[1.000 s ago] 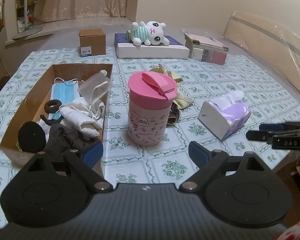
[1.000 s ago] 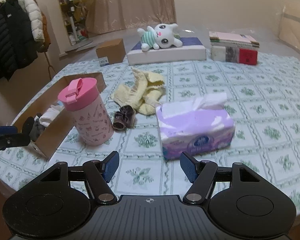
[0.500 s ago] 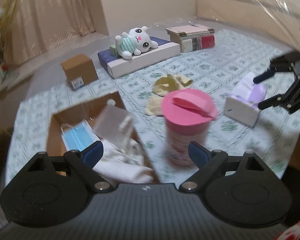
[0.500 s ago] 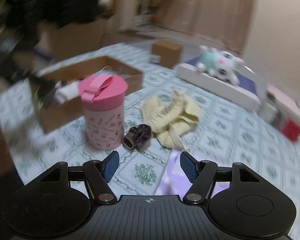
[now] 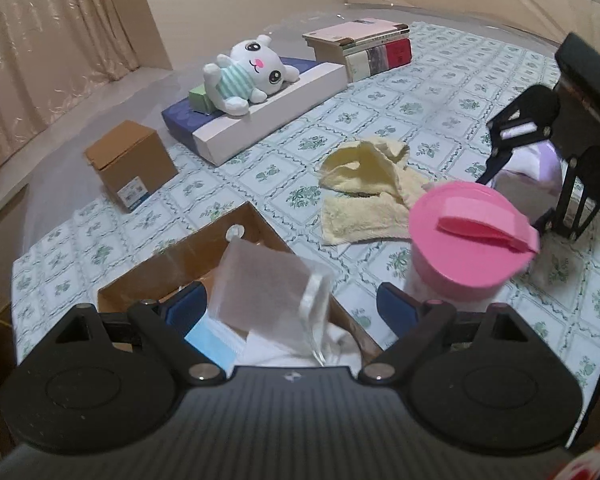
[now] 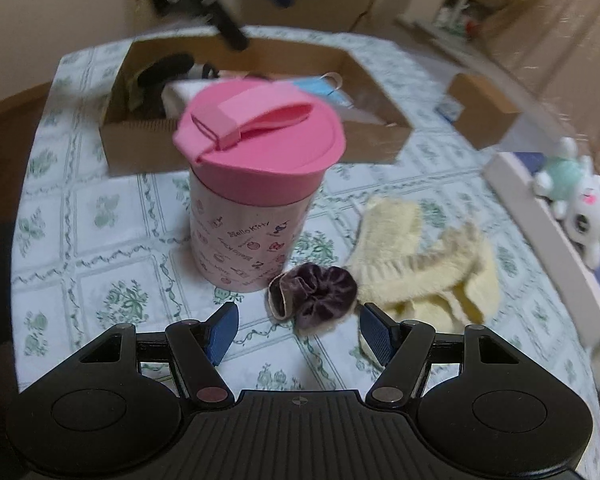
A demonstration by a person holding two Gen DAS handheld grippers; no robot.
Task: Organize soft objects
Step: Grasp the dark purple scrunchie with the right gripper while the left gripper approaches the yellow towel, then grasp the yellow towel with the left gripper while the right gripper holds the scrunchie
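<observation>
My right gripper (image 6: 300, 330) is open, low over the tablecloth, with a dark purple velvet scrunchie (image 6: 312, 294) lying just ahead of its blue pads (image 6: 224, 326), untouched. A crumpled pale yellow cloth (image 6: 424, 272) lies to the scrunchie's right and shows again as the yellow cloth (image 5: 368, 188) in the left wrist view. My left gripper (image 5: 292, 306) is open and empty above the cardboard box (image 5: 172, 264), which holds a translucent pouch (image 5: 260, 292), a blue face mask (image 5: 212, 340) and white cloth (image 5: 292, 356). The right gripper (image 5: 514, 200) appears at the right edge there.
A pink-lidded cup (image 6: 256, 184) stands between the scrunchie and the cardboard box (image 6: 148, 148). At the back are a white plush toy (image 5: 248, 72) on a flat white box (image 5: 268, 120), stacked books (image 5: 364, 48) and a small brown carton (image 5: 130, 164). A purple tissue pack (image 5: 540, 160) sits behind the right gripper.
Both grippers have swung and rolled. The right one came down from over the tissue pack to the scrunchie. The left one moved forward over the cardboard box. Neither has taken hold of anything.
</observation>
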